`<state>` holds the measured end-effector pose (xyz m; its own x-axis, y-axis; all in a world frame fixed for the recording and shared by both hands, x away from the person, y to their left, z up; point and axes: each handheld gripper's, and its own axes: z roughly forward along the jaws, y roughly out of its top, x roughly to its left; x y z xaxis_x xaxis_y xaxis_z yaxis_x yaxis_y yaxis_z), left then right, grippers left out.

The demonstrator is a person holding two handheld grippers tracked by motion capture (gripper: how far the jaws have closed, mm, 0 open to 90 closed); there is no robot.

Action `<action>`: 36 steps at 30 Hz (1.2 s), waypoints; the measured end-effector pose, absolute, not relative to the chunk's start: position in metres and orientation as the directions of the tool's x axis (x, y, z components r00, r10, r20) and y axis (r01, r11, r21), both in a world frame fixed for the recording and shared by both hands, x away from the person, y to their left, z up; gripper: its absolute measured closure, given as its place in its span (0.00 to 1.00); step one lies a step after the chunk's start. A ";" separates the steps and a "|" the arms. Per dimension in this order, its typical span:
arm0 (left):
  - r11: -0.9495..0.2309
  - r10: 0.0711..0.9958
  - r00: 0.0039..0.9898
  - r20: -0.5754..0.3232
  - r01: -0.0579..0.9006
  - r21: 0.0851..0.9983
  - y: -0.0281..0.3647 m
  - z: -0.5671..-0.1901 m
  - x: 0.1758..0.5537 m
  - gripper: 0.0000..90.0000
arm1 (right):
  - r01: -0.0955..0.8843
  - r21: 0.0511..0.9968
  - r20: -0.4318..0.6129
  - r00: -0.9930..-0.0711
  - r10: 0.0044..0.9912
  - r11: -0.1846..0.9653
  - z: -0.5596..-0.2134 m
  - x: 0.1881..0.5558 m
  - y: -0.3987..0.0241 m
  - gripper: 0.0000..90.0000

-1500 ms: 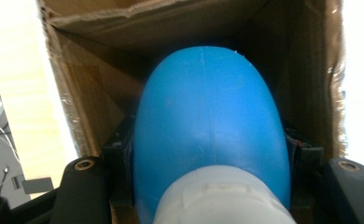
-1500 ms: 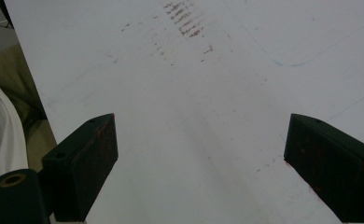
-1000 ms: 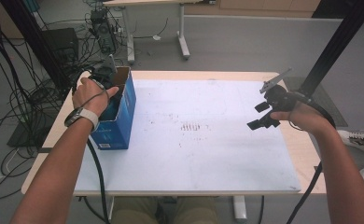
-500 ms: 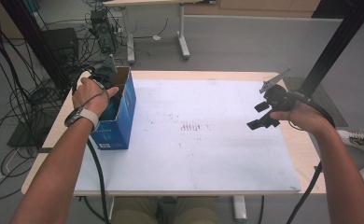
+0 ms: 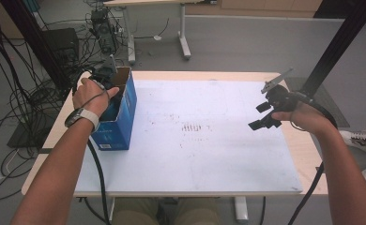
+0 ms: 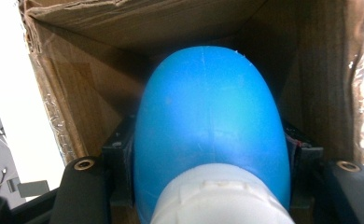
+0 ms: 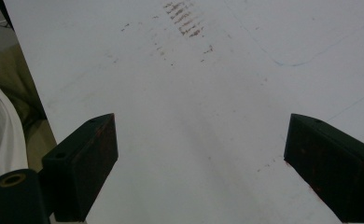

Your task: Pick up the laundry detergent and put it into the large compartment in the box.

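Observation:
A blue cardboard box (image 5: pixel 121 123) stands open-topped at the table's left edge. My left gripper (image 5: pixel 107 80) reaches down into it, and the hand hides its jaws in the high view. In the left gripper view, the left gripper (image 6: pixel 208 161) is shut on a rounded blue object (image 6: pixel 208 102) with a white end (image 6: pixel 220 200), held inside the box's brown walls (image 6: pixel 73 107). At the right side of the table my right gripper (image 5: pixel 261 116) hovers over the white mat. In its own view the right gripper (image 7: pixel 203 163) stands wide open with nothing between the jaws.
A white mat (image 5: pixel 209 140) with brown smudges (image 5: pixel 193 127) covers most of the wooden table (image 5: pixel 303 150). Cables (image 5: pixel 26 98) and a black case lie on the floor at the left. A black post (image 5: pixel 333 44) rises at the right, and another table stands behind.

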<state>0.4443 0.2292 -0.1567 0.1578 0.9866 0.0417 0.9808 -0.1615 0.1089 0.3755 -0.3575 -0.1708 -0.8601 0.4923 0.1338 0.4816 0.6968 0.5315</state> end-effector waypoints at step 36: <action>-0.161 0.987 0.157 0.042 0.981 0.111 0.230 -0.157 0.444 0.41 | 0.480 0.533 0.134 -0.861 0.490 0.697 -0.172 0.375 -0.358 0.11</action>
<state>0.4439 0.2295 -0.1569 0.1574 0.9866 0.0424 0.9806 -0.1612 0.1111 0.3753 -0.3579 -0.1720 -0.8613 0.4900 0.1342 0.4795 0.6969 0.5332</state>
